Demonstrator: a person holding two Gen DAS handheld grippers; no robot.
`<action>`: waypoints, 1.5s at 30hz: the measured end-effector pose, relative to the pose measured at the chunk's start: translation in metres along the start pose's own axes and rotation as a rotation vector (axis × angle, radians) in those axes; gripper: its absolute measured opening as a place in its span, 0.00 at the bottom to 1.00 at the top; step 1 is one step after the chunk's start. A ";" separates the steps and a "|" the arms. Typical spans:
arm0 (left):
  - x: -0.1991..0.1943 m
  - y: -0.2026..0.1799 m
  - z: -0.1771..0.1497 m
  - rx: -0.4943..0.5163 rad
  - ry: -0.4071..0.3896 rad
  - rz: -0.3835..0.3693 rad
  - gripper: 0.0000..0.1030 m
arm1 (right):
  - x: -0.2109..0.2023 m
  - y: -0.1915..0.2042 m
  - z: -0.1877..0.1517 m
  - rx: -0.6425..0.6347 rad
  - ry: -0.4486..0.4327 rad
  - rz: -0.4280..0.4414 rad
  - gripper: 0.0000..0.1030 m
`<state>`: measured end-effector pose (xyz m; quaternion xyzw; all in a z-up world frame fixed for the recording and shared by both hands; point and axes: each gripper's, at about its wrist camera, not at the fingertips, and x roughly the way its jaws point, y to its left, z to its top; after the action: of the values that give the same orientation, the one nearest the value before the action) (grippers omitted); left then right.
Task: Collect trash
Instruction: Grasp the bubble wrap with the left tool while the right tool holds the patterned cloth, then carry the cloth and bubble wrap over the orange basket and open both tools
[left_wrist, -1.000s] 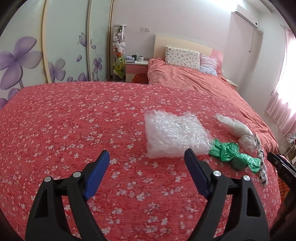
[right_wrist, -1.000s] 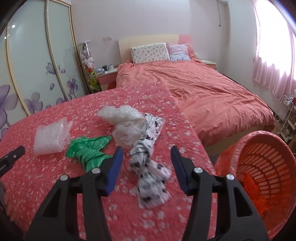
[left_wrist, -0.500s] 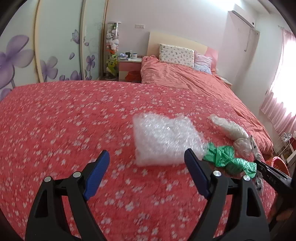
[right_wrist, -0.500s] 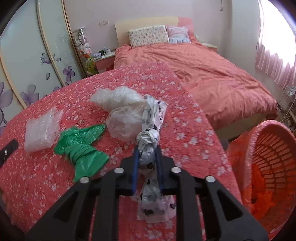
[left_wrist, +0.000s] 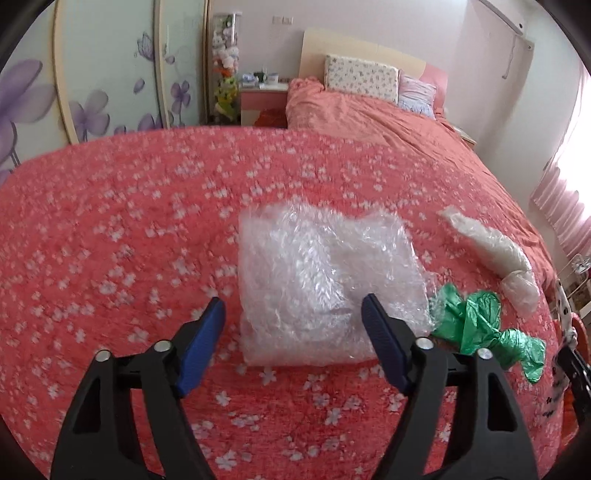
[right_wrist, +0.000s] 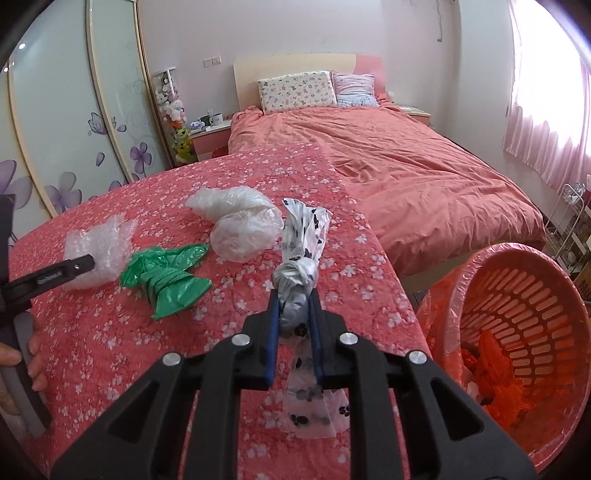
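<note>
My right gripper (right_wrist: 293, 299) is shut on a knotted white bag with black spots (right_wrist: 299, 273) and holds it above the red flowered cover (right_wrist: 110, 332). My left gripper (left_wrist: 293, 314) is open, its fingers on either side of the near edge of a bubble-wrap sheet (left_wrist: 325, 280), which also shows in the right wrist view (right_wrist: 98, 254). A crumpled green bag (left_wrist: 484, 325) (right_wrist: 166, 278) lies right of the bubble wrap. A clear plastic bag (right_wrist: 240, 221) (left_wrist: 491, 251) lies behind it.
An orange slatted basket (right_wrist: 517, 332) lined with an orange bag stands on the floor at the right, below the cover's edge. A pink bed (right_wrist: 406, 158) with pillows lies behind. Flowered wardrobe doors (left_wrist: 92, 74) stand at the left.
My right gripper closed on the spotted bag and lifted it off the cover. My left gripper moved forward, so its open fingers now flank the bubble wrap's near edge.
</note>
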<state>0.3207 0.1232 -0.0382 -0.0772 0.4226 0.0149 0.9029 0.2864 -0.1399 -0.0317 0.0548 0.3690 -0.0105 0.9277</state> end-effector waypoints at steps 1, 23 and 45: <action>0.000 0.000 -0.001 -0.003 0.002 -0.006 0.65 | -0.002 -0.001 0.000 0.001 -0.001 0.001 0.15; -0.085 -0.027 -0.009 0.123 -0.146 -0.064 0.19 | -0.072 -0.002 -0.001 -0.003 -0.110 0.025 0.15; -0.147 -0.128 -0.055 0.344 -0.225 -0.235 0.19 | -0.158 -0.051 -0.026 0.084 -0.277 -0.050 0.15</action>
<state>0.1960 -0.0062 0.0563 0.0315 0.3037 -0.1541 0.9397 0.1500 -0.1911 0.0531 0.0821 0.2381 -0.0566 0.9661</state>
